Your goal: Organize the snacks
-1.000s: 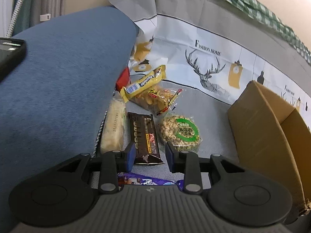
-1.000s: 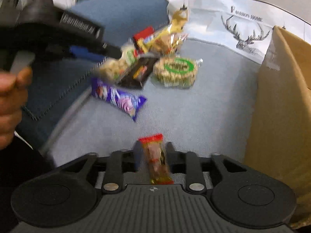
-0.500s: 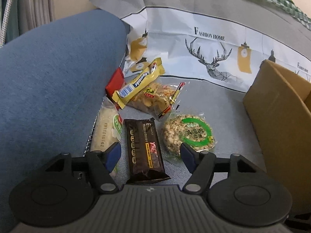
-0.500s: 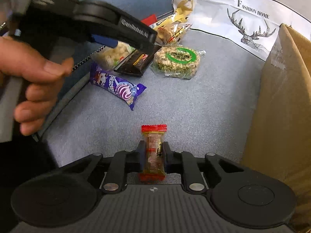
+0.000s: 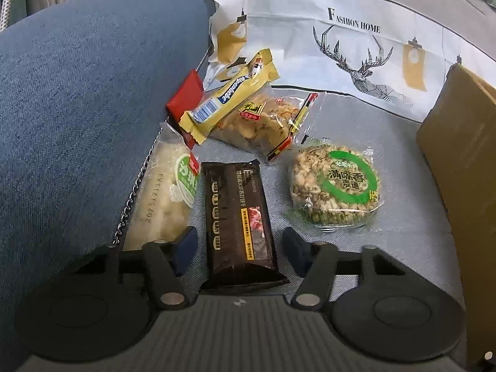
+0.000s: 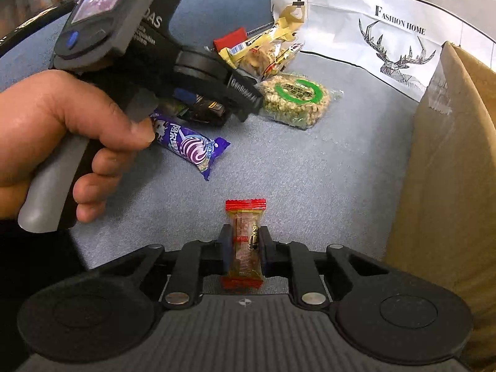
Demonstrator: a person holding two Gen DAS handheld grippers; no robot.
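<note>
- Dark brown wrapper: the chocolate bar now lies lengthwise between the blue pads of the left gripper, where a second ago that gripper hung higher, over the bar's near end and the purple candy bar.
- The left gripper's jaws are closing after a wider spread half a second ago; a gap shows on each side of the bar, so nothing is gripped yet.
- The right gripper, loose around the small red-ended candy a second ago, is now clamped narrow on it and holds it above the grey sofa seat.
- The cardboard box stands just to the right, likely where the snacks go.
- By my reading, one snack is secured and a second grasp is almost made; the round rice cake, the white packet and the yellow bar still lie on the seat.
</note>
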